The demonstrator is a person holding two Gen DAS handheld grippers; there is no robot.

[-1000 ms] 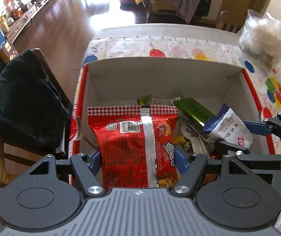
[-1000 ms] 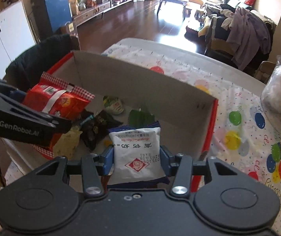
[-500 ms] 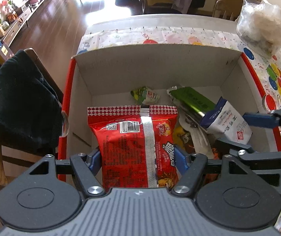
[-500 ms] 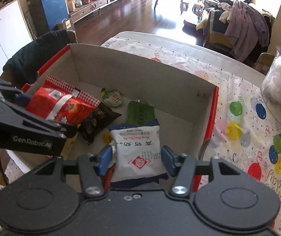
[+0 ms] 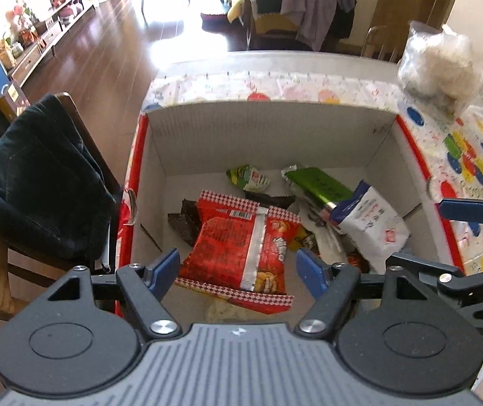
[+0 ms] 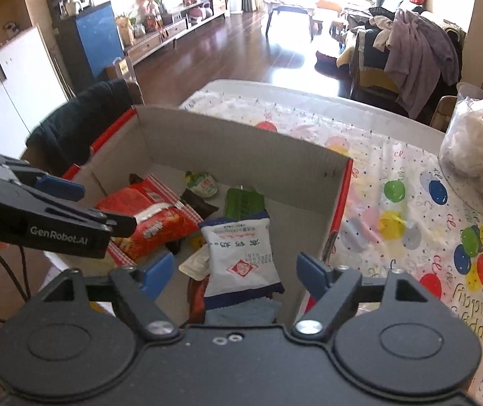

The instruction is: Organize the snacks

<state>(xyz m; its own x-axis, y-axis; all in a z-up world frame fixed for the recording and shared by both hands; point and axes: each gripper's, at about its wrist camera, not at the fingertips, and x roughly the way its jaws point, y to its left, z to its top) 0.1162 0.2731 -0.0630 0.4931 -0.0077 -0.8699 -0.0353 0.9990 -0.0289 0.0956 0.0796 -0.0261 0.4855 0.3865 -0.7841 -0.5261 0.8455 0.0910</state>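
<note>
Blue fingers of the left gripper (image 5: pixel 238 272) stand wide, clear of the red snack bag (image 5: pixel 241 250) lying in the cardboard box (image 5: pixel 268 135); the right gripper (image 6: pixel 234 275) has just been opening, its fingers apart around the white packet (image 6: pixel 241 257), not pressing it. Farther in lies a green wrapper (image 5: pixel 319 186); the box sits on the worktop (image 6: pixel 393 209)

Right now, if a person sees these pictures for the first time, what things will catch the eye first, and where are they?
First comes the bright red crinkly snack bag, lying in the middle of the open white cardboard box with red edges. To its right inside the box, a white and blue pouch leans over a green foil wrapper. Outside the box, the tablecloth printed with colourful balloons carries a clear plastic bag of pale stuff at its far right.
</note>
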